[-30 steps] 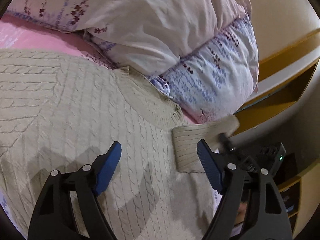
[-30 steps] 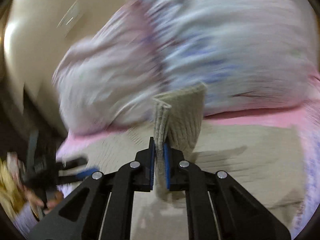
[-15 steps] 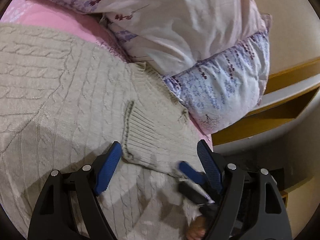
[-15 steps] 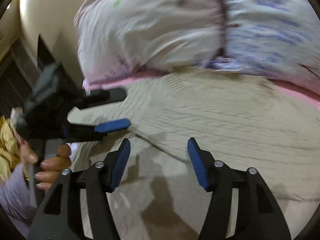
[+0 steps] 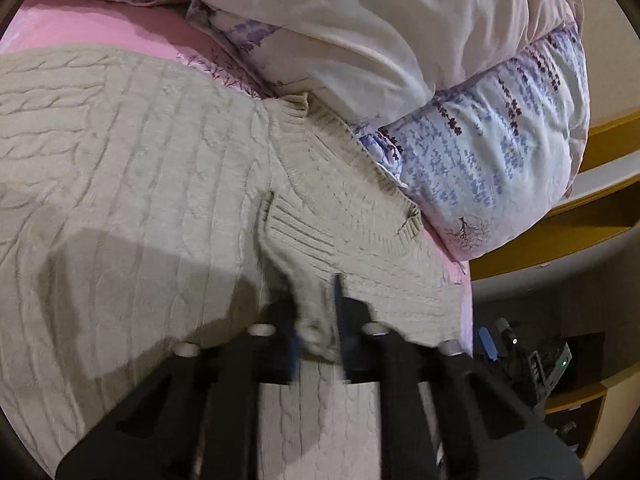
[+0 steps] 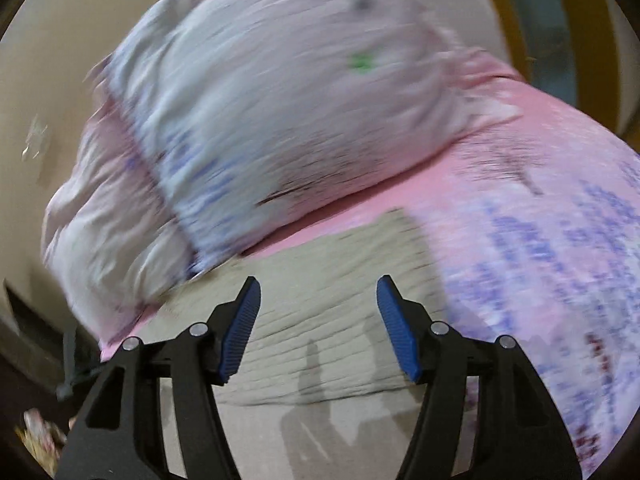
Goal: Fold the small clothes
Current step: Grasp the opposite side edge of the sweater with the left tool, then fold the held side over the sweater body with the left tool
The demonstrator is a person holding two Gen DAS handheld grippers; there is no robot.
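A beige cable-knit sweater lies flat on the pink bed sheet. Its sleeve is folded across the body, with the ribbed cuff pointing toward me. My left gripper is shut on the folded sleeve just below the cuff, and the view there is blurred. In the right wrist view the sweater lies under my right gripper, which is open and empty a little above the knit.
Floral pillows are stacked at the head of the bed, touching the sweater's collar; they also show in the right wrist view. A yellow wooden shelf unit and dark floor clutter lie past the bed's right edge.
My right gripper let go of the sleeve on the sweater's body, opened and swung away to the right. My left gripper, open before, closed on the sleeve.
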